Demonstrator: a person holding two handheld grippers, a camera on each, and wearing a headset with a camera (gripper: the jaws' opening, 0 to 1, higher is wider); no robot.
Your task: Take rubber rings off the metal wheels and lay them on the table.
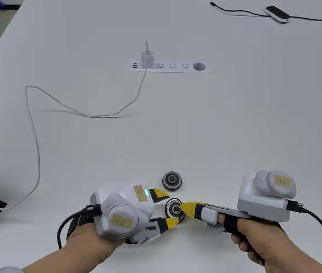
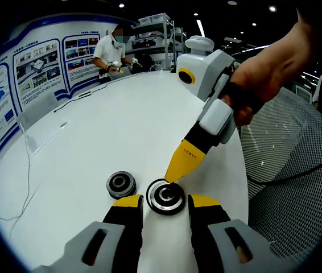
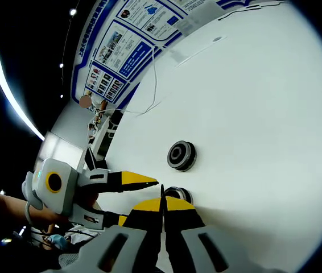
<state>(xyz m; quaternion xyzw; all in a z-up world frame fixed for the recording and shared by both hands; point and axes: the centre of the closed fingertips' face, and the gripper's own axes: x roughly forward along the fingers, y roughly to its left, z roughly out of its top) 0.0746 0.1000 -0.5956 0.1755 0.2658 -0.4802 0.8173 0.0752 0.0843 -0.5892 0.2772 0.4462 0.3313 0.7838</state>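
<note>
At the near edge of the table (image 1: pixel 235 131), about in its middle, the left gripper (image 1: pixel 164 209) lies low, held in a hand (image 1: pixel 90 244). Its jaws stand open, one yellow tip on each side of a wheel (image 1: pixel 174 209) that lies flat on the table. If the tips touch the wheel, I cannot tell.

The right gripper (image 1: pixel 186 209) comes from the right side in the other hand (image 1: pixel 263 239). Its jaws are closed together, and the yellow point rests against the rim of the same wheel. This wheel has a dark ring (image 2: pixel 149 200) around a bright metal middle.

A second wheel (image 1: pixel 172 180) lies just beyond the first one, apart from both grippers. It also looks dark outside and lighter in the centre.

Farther, a thin white cable (image 1: pixel 33 122) runs from the left edge in a loop up to a charger (image 1: pixel 147 58), which is plugged in a white power strip (image 1: pixel 172 66). This strip lies flat toward the far side. Near the far right corner lies a smaller strip (image 1: pixel 276 13) with a dark cord.
</note>
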